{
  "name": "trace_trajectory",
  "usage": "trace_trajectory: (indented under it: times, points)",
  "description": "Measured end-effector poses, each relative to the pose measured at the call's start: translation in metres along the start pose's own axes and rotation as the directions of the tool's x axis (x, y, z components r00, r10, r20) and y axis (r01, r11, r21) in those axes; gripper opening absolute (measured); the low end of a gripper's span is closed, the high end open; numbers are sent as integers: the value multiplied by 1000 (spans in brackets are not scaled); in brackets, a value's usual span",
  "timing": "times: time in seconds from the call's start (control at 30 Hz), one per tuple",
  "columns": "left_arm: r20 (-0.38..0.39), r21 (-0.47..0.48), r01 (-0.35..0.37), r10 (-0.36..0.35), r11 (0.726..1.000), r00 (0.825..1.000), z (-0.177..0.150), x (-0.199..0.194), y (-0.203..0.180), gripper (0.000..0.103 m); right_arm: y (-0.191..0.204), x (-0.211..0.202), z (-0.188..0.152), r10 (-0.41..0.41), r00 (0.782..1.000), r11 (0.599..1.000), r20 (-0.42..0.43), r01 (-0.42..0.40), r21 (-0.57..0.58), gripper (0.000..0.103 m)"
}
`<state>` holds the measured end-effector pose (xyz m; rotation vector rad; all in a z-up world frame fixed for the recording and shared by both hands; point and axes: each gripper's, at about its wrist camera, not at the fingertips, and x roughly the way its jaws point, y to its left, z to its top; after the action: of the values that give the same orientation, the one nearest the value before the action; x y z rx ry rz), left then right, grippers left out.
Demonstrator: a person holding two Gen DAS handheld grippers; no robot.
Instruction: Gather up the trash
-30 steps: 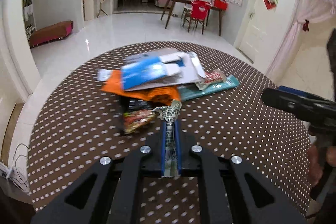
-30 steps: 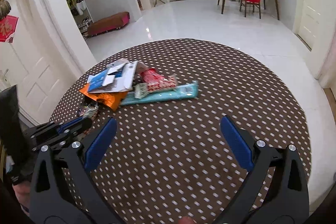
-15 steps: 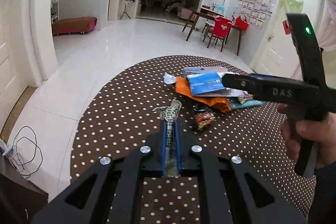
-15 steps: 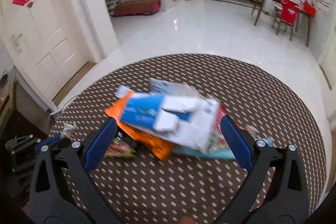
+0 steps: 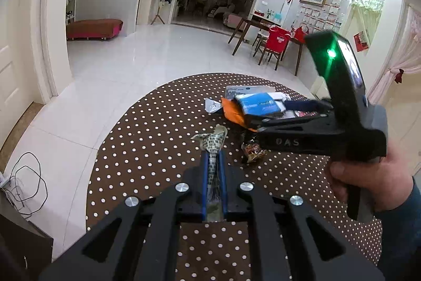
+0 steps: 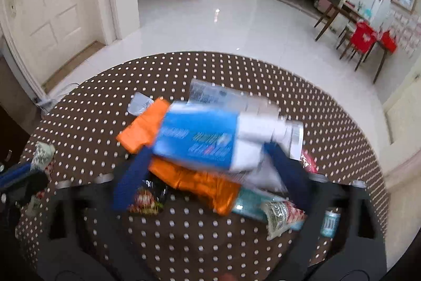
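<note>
My left gripper (image 5: 213,153) is shut on a crumpled green-and-white wrapper (image 5: 211,140), held above the near left part of the polka-dot table (image 5: 147,138). A pile of trash lies mid-table: a blue-and-white box (image 6: 202,140) on an orange bag (image 6: 194,181), a teal packet (image 6: 250,203) and a red snack wrapper (image 6: 144,199). My right gripper (image 6: 210,157) is open, its blue fingers (image 6: 131,175) on either side of the blue box and orange bag. It also shows in the left wrist view (image 5: 297,112) reaching into the pile.
The round table's edge curves close on the left, with white tiled floor (image 5: 118,65) beyond. A loose cable (image 5: 23,183) lies on the floor at left. A wooden table with red chairs (image 5: 276,41) stands far back right.
My right gripper has moved forward and down onto the pile, its fingers now straddling the blue box. My left gripper has drawn back left with the wrapper.
</note>
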<state>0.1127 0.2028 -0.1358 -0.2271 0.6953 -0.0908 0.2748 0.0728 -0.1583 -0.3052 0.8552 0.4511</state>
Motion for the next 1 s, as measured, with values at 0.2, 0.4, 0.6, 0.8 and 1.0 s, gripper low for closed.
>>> trace_trajectory:
  times: [0.2, 0.4, 0.6, 0.8, 1.0]
  points:
    - [11, 0, 11, -11, 1000, 1000, -1, -1, -7, 8, -29, -11, -19, 46, 999, 994, 10, -46, 99, 76]
    - [16, 7, 17, -17, 1000, 1000, -1, -2, -14, 8, -43, -23, -32, 79, 996, 986, 33, -83, 148, 70]
    - [24, 17, 23, -23, 1000, 999, -2, -7, -21, 8, -53, -46, -45, 132, 988, 971, 81, -145, 192, 69]
    - [30, 42, 44, -45, 998, 999, -4, -11, -42, 8, -69, -80, -77, 159, 981, 958, 112, -180, 223, 68]
    - [29, 71, 76, -78, 995, 997, -11, -11, -67, 8, -65, -98, -124, 121, 992, 977, 22, -123, 175, 86]
